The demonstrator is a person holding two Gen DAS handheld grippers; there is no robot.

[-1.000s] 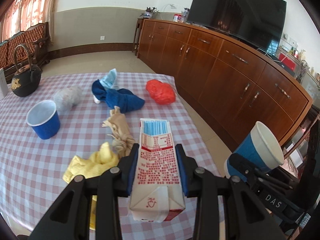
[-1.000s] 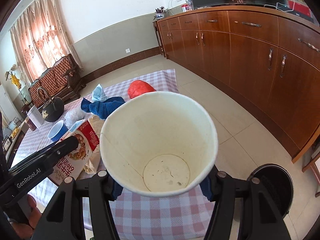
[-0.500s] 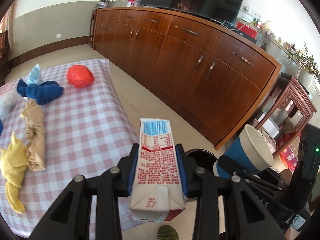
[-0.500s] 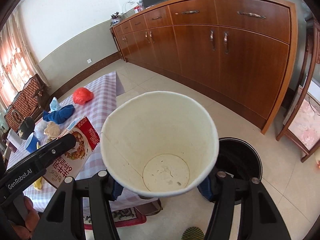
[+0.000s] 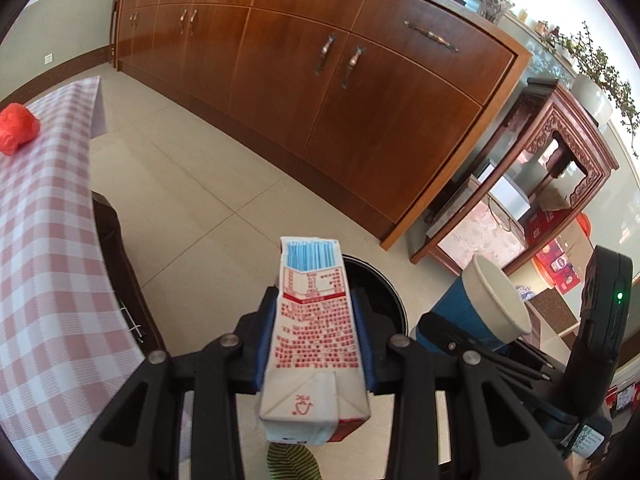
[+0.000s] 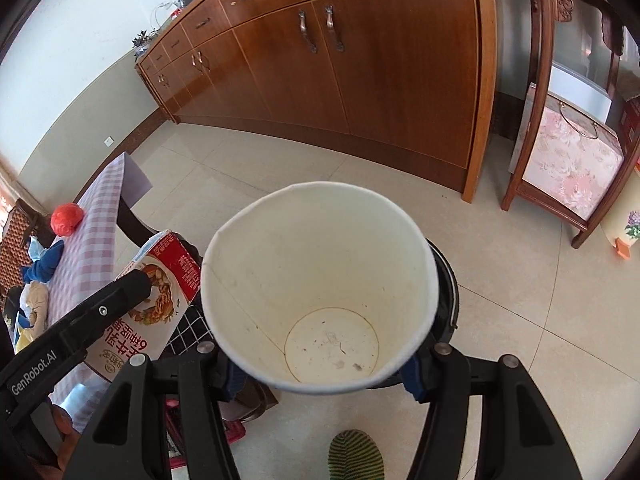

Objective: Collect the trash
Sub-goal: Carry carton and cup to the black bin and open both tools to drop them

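My left gripper (image 5: 314, 336) is shut on a red-and-white milk carton (image 5: 314, 332), held in the air above a black round trash bin (image 5: 376, 300) on the floor. My right gripper (image 6: 322, 364) is shut on an empty blue paper cup with a white inside (image 6: 320, 296), also held over the bin (image 6: 444, 288), which shows behind the cup. The cup appears in the left wrist view (image 5: 480, 304) to the right of the carton; the carton appears in the right wrist view (image 6: 156, 296) to the left of the cup.
A table with a pink checked cloth (image 5: 36, 208) stands at the left, with a red crumpled bag (image 5: 16, 128) on it. A long wooden sideboard (image 5: 340, 80) runs along the back. A carved wooden side table (image 5: 520, 184) stands right. Tiled floor lies between.
Both grippers have swung away from the table to the right and tilted down. The trash bin now sits under the carton and the cup.
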